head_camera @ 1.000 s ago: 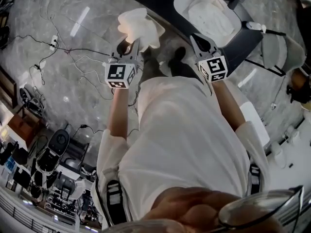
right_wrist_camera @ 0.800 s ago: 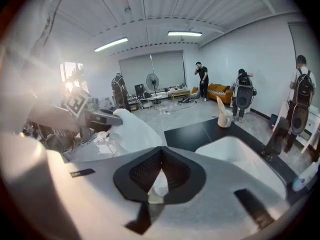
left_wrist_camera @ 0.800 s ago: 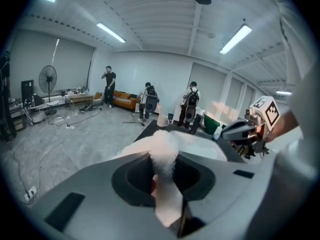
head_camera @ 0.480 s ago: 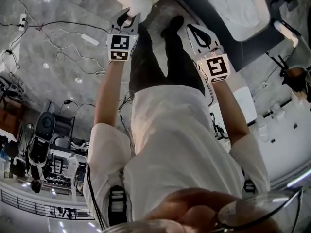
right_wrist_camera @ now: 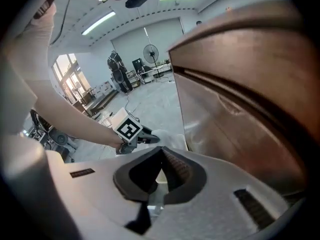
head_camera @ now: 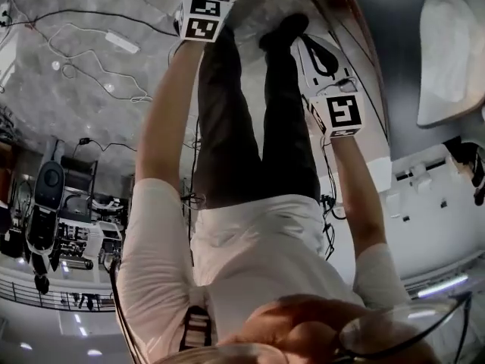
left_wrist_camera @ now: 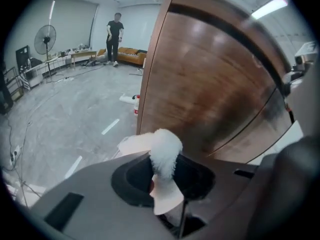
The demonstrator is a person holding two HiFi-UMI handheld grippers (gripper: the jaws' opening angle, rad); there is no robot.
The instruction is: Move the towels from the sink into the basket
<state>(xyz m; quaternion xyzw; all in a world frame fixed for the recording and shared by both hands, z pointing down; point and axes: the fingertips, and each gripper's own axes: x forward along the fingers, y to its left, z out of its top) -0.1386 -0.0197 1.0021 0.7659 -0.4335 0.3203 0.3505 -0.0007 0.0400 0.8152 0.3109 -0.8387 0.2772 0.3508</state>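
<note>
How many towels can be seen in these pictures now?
1: a white towel held in the left tool, beside the wooden panel. Others may lie hidden in the sink.

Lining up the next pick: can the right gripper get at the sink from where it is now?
Probably not directly. The right gripper hangs low beside the brown cabinet, jaws shut and empty, and the counter's edge stands between it and the sink. It would need lifting first.

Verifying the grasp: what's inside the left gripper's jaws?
A white towel, pinched by the left gripper; a fluffy fold pokes out past the tips. How much hangs below is hidden by the gripper's body.
</note>
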